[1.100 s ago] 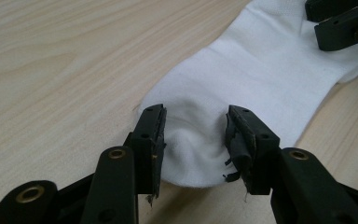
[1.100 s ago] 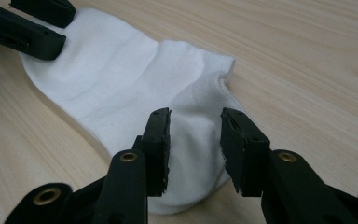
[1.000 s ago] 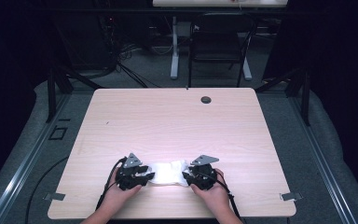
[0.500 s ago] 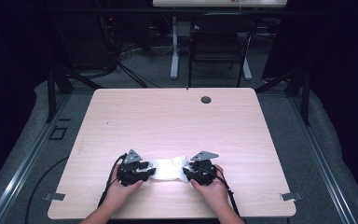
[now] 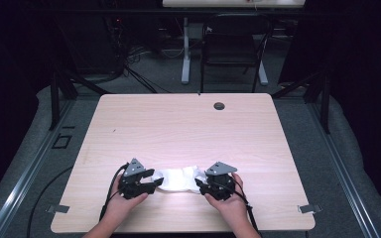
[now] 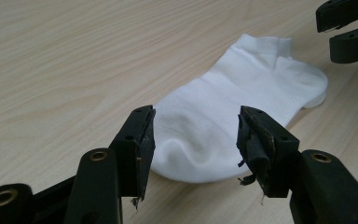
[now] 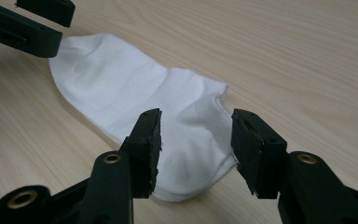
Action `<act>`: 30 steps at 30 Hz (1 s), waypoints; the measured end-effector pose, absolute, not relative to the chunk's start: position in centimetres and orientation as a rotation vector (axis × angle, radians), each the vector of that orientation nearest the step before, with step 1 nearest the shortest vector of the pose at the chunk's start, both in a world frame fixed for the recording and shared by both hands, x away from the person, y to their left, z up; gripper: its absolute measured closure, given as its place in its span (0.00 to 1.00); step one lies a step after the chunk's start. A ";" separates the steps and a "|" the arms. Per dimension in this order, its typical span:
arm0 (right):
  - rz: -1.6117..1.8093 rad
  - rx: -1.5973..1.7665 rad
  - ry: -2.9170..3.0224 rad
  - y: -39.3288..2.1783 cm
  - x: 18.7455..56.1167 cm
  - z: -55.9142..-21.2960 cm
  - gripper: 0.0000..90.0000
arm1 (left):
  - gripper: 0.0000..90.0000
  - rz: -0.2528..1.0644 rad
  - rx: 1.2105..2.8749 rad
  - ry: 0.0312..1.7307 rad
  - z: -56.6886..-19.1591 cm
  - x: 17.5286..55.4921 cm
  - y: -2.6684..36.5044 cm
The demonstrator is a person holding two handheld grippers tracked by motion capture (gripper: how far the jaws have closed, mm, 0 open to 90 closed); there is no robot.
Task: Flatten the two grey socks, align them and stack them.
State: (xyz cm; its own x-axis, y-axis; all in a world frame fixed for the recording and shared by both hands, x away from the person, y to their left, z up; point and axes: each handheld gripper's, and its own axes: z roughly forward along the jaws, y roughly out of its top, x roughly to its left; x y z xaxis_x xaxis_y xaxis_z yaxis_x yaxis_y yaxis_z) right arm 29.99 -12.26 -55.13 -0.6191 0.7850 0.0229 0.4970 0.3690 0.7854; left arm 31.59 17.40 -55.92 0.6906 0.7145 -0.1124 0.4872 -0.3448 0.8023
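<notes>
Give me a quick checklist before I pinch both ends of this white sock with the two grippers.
1. Left gripper open: ok, jaws apart.
2. Right gripper open: ok, jaws apart.
3. White sock lying on the table between the grippers: ok.
4. Sock end between the left jaws: ok, fabric lies in the gap.
5. Sock end between the right jaws: ok, fabric lies in the gap.
6. Jaw tips low enough to catch fabric: cannot tell.

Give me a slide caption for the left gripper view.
Open left gripper poised over one end of a white sock on the wooden table.
</notes>
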 end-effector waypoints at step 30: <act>1.069 1.131 2.314 -16.2 26.7 -55.5 0.49 | 0.50 0.255 2.057 0.947 -56.2 29.4 20.8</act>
